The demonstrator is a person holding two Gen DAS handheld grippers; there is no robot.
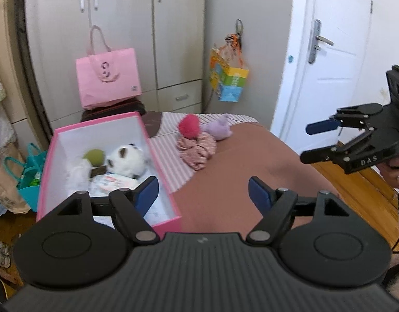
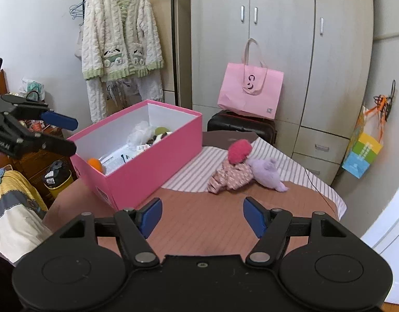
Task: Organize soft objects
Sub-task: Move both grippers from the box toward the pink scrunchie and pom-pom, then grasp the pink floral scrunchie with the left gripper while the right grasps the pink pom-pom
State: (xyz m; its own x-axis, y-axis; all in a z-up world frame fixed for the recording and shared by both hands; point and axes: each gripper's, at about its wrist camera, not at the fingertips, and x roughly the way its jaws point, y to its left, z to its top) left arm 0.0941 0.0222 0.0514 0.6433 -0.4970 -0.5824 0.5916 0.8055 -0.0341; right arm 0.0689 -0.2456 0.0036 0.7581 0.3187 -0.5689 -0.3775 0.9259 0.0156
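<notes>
A pink box [image 1: 111,124] [image 2: 152,161] stands open on the left of the bed. Inside it lie a panda plush [image 1: 126,160], a green-headed soft toy [image 1: 94,157], an orange toy [image 2: 95,163] and some papers. Beyond the box, on the striped sheet, lies a doll with a red hat [image 1: 190,130] [image 2: 238,150], touching a purple plush [image 1: 220,130] [image 2: 267,174]. My left gripper [image 1: 203,195] [image 2: 72,135] hovers open at the box's near right corner, nothing between its fingers. My right gripper [image 1: 309,141] [image 2: 203,215] is open and empty over the brown mat, well short of the doll.
A pink paper bag [image 2: 251,93] rests on a black suitcase [image 2: 241,127] before the wardrobe. A colourful bag [image 1: 228,80] hangs from a hook. There is a white door [image 1: 329,52] to the right, a fluffy jacket [image 2: 121,33] on the wall and teal bags [image 1: 30,174] on the floor.
</notes>
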